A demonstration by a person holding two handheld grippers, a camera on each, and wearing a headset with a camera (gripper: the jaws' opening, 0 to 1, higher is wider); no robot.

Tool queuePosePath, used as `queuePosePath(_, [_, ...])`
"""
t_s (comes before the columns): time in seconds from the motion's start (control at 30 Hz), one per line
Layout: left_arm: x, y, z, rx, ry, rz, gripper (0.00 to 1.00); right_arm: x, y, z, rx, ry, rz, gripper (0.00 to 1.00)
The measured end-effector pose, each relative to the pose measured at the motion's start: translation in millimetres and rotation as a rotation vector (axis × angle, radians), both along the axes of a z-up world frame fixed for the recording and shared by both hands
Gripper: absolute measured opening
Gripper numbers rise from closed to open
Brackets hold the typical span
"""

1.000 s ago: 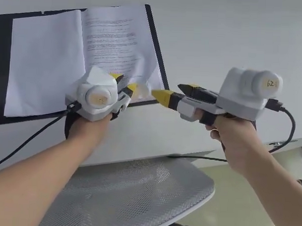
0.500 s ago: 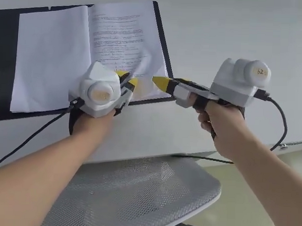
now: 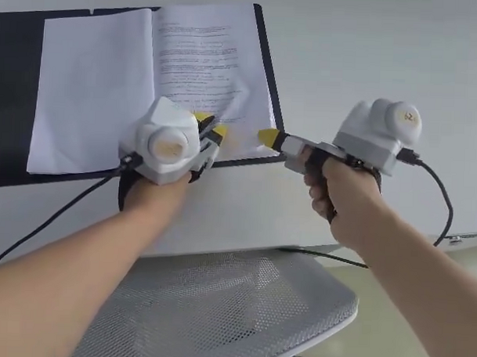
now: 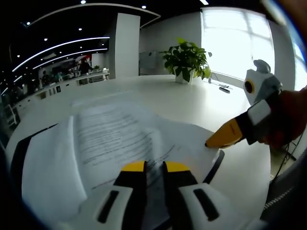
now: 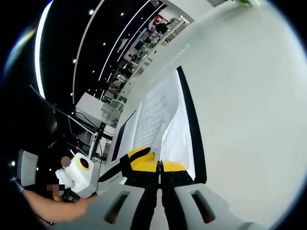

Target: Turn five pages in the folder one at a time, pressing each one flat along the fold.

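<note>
Lying open by the bench's (image 3: 368, 65) front edge, fold running away, the folder's (image 3: 6, 100) printed page (image 3: 199, 67) is met at its near right corner by the right gripper (image 3: 267, 137), jaws together and seemingly empty, nearer than the barely parted, empty left gripper (image 3: 212, 127).

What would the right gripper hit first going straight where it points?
Probably the near right corner of the printed page, just off the right gripper; the left gripper sits beyond that. Depth is unclear.
</note>
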State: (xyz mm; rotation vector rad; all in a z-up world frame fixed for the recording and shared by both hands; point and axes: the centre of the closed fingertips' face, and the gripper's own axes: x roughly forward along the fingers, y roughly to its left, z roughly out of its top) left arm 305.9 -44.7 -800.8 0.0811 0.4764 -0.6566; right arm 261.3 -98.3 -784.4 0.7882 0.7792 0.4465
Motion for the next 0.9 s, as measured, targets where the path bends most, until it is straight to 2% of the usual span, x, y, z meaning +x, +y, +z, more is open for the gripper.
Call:
queuePosePath(0.03, [-0.3,0.1,0.6,-0.024,0.014,0.003,0.12,0.9,-1.3,2.2,0.009,-0.009,-0.013,0.00])
queuePosePath(0.07, [-0.1,1.4,1.0,-0.029,0.021,0.006,0.12,1.4,-2.3,5.1,0.025,-0.007,-0.031,0.00])
queuePosePath(0.1, [-3.2,-1.6,3.3,-0.084,0.056,0.004,0.14,1.1,-2.1,7.5,0.022,-0.014,-0.031,0.00])
queuePosePath(0.13, [-4.7,-1.4,4.7,-0.103,0.072,0.002,0.18,2.0,-1.1,11.1,0.022,-0.033,-0.029,0.00])
queuePosePath(0.2, [-2.5,8.2,11.6,-0.105,0.060,0.022,0.28,3.5,1.1,18.1,0.013,-0.054,-0.028,0.00])
queuePosePath(0.23, [-2.6,12.8,17.9,-0.136,0.064,0.031,0.32,4.7,2.2,22.4,0.013,-0.071,-0.027,0.00])
queuePosePath(0.27, [-2.8,16.7,21.3,-0.147,0.069,0.034,0.32,5.7,4.8,28.2,0.028,-0.085,-0.026,0.00])
queuePosePath(0.3, [-3.2,23.3,23.9,-0.128,0.066,0.036,0.33,7.1,7.5,33.6,0.026,-0.095,-0.027,0.00])
queuePosePath(0.37, [-4.1,38.6,32.6,-0.135,0.061,0.050,0.35,10.0,14.5,47.3,0.030,-0.142,-0.010,0.00])
queuePosePath(0.4, [-5.0,45.1,36.0,-0.143,0.064,0.060,0.36,9.9,17.1,50.4,0.024,-0.145,-0.005,0.00])
queuePosePath(0.47, [-7.6,62.8,45.3,-0.141,0.052,0.073,0.38,11.6,25.2,63.6,0.022,-0.193,0.021,0.00])
queuePosePath(0.5, [-9.0,69.8,48.9,-0.140,0.050,0.075,0.39,12.0,27.8,67.7,0.018,-0.202,0.023,0.00])
queuePosePath(0.57, [-11.0,89.1,58.8,-0.141,0.034,0.095,0.41,11.8,37.3,79.8,0.019,-0.242,0.053,0.00])
queuePosePath(0.6, [-12.5,100.9,63.7,-0.143,0.033,0.107,0.42,11.8,41.2,84.3,-0.004,-0.259,0.065,0.00])
queuePosePath(0.67, [-14.6,121.6,71.2,-0.148,0.028,0.133,0.44,11.3,52.2,95.2,-0.001,-0.296,0.097,0.00])
queuePosePath(0.7, [-15.6,129.0,73.8,-0.151,0.028,0.143,0.45,11.1,55.2,97.1,-0.012,-0.299,0.103,0.00])
queuePosePath(0.73, [-17.3,139.9,77.9,-0.158,0.026,0.156,0.45,11.1,60.7,101.0,-0.032,-0.322,0.124,0.00])
queuePosePath(0.8, [-20.1,154.2,82.5,-0.163,0.023,0.175,0.45,10.2,69.4,106.9,-0.025,-0.331,0.139,0.00])
queuePosePath(0.83, [-22.2,163.8,85.7,-0.169,0.016,0.184,0.46,9.2,75.7,109.3,-0.052,-0.351,0.168,0.00])
queuePosePath(0.9, [-25.8,177.9,87.4,-0.166,0.017,0.201,0.46,9.2,86.4,114.9,-0.056,-0.364,0.187,0.00])
